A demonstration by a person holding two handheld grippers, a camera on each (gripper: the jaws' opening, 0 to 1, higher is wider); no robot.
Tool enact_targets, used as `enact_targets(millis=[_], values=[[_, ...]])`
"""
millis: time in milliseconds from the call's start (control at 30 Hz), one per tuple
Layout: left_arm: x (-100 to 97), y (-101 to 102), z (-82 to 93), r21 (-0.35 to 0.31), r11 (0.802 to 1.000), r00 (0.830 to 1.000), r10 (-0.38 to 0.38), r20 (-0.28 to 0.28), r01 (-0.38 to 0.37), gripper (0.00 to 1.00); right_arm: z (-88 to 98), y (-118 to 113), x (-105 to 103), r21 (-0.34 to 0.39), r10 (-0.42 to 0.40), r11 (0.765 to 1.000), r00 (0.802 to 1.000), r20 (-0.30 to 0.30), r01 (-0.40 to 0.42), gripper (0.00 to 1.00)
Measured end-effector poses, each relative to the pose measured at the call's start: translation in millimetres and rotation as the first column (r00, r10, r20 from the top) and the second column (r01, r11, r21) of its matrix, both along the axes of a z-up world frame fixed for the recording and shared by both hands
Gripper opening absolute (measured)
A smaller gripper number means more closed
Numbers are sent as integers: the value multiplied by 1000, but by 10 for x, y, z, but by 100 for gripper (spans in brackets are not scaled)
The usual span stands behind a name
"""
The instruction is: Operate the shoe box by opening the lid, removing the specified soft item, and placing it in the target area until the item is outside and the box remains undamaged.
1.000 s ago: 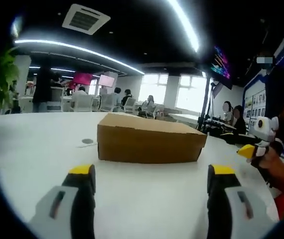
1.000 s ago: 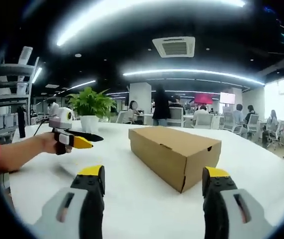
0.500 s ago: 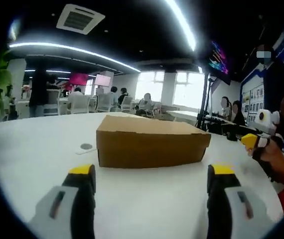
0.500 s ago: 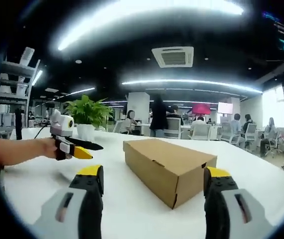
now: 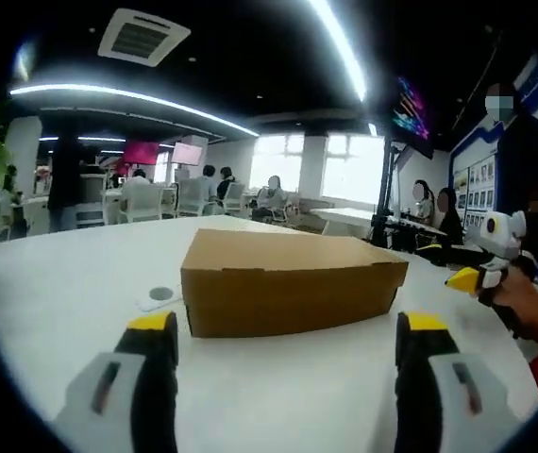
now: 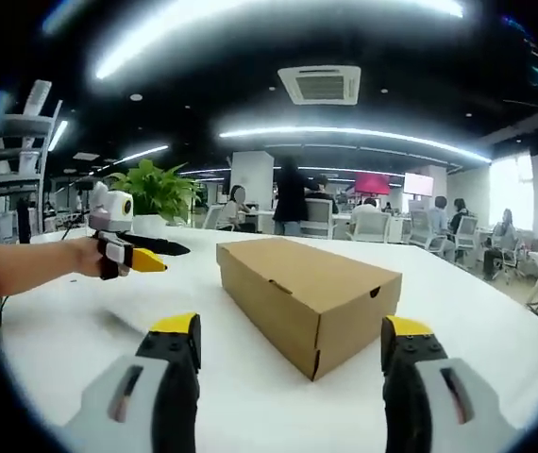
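Observation:
A plain brown cardboard shoe box (image 5: 288,281) lies on a white table (image 5: 52,283) with its lid down; in the right gripper view the shoe box (image 6: 307,288) shows one end and a long side. My left gripper (image 5: 286,330) is open just short of the box's long side, nothing between its jaws. My right gripper (image 6: 291,335) is open too, close to the box's near corner. The left gripper (image 6: 142,257) also appears at the left of the right gripper view, held by a hand. The right gripper (image 5: 467,279) appears at the right of the left gripper view.
A small grey round disc (image 5: 159,294) lies on the table left of the box. A potted green plant (image 6: 160,198) stands at the table's far side. Shelves (image 6: 14,179) rise at the left. People sit at desks behind, and two people (image 5: 434,212) are beyond the table.
Both cameras have drifted slightly closer to the box and shifted sideways. The box stays closed and unmoved; both grippers remain open.

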State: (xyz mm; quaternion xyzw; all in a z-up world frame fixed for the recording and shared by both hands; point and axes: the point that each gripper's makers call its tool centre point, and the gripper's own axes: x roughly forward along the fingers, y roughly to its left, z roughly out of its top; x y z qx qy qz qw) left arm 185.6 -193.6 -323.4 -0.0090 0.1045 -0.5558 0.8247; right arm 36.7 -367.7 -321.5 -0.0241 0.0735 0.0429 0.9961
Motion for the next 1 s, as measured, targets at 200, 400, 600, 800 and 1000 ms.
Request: enact_targets(millis=[200,400,600,800,1000], values=[[23,-143,177,-68,997,999,28,-30,-30,99,22,-47,47,6,-15,1000,1000,24,15,82],[-32,-335,138,-2,1000,1000,-17,20,17,99,34,-45,102,19,-34,999,999,24,34,84],[-5,-509,52,51,994,994,-102,50,99,99,-3,-52,129,4,-52,999,999,9,52,83],[151,-528,22,52,997,997,-62,50,59,97,61,-85,223,49,-53,997,998,21,52,90],[386,-356,-104,84,996,998,39,50,-43,99,62,-50,222,20,-51,999,998,22,51,89]])
